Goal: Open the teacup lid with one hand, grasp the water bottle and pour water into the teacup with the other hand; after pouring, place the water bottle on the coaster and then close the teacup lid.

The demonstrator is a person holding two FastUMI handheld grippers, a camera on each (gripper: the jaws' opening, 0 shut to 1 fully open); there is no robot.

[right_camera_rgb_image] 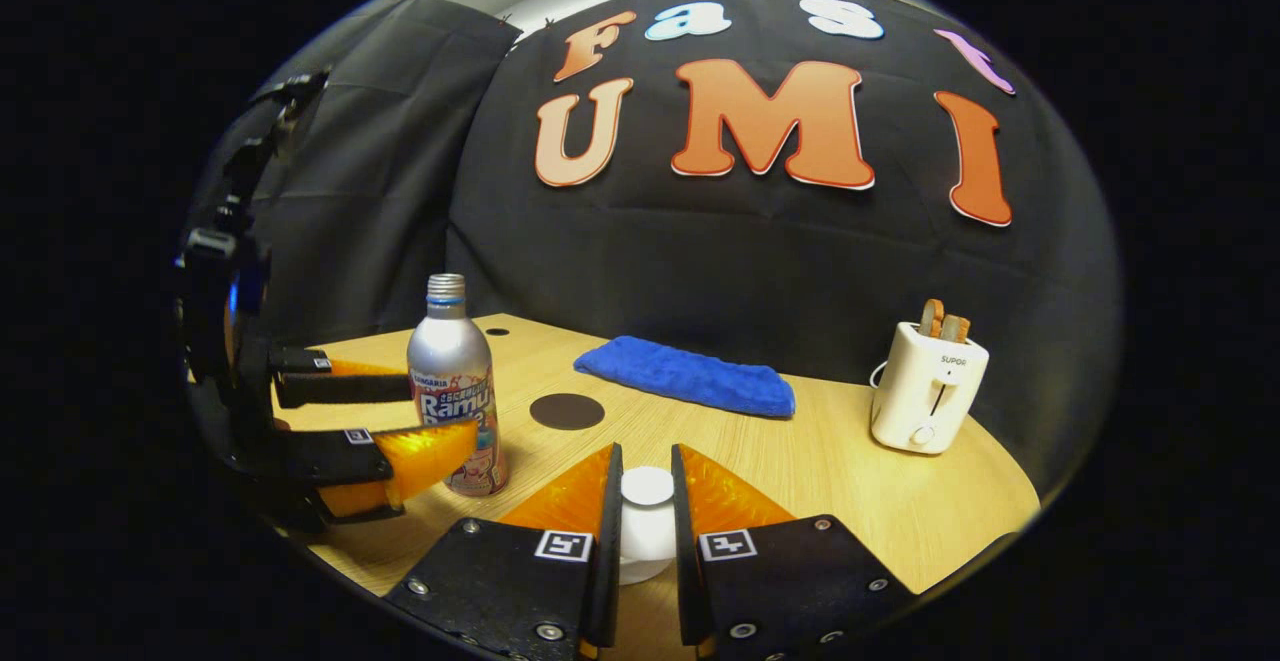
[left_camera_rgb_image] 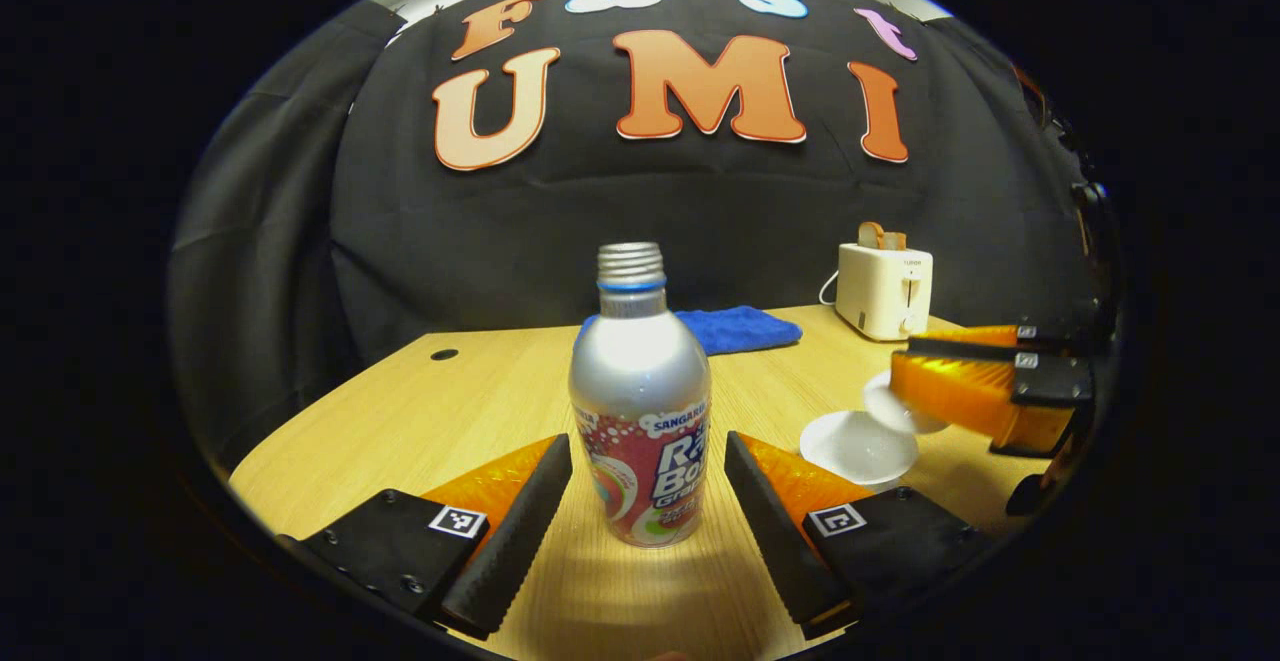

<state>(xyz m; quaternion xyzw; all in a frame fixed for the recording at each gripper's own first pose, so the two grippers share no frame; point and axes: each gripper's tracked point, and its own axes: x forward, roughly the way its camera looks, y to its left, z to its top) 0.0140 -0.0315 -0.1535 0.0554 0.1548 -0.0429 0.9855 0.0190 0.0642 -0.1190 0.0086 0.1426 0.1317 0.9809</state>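
A silver water bottle [left_camera_rgb_image: 640,401] with a red label stands uncapped and upright on the wooden table [left_camera_rgb_image: 420,421]. My left gripper [left_camera_rgb_image: 645,441] is open, one finger on each side of the bottle with a gap on both sides. Seen from the right gripper view, the left gripper [right_camera_rgb_image: 440,411] brackets the bottle [right_camera_rgb_image: 452,381]. My right gripper [right_camera_rgb_image: 645,456] is shut on the white knob of the teacup lid [right_camera_rgb_image: 648,489]. In the left gripper view the lid [left_camera_rgb_image: 858,446] hangs tilted from the right gripper [left_camera_rgb_image: 900,386]. I cannot make out the cup beneath it. A dark round coaster [right_camera_rgb_image: 567,411] lies behind the lid.
A blue cloth [right_camera_rgb_image: 690,376] lies folded toward the back of the table. A white toaster [right_camera_rgb_image: 925,391] with bread in its slots stands at the back right. A small hole [left_camera_rgb_image: 444,354] marks the tabletop at the far left.
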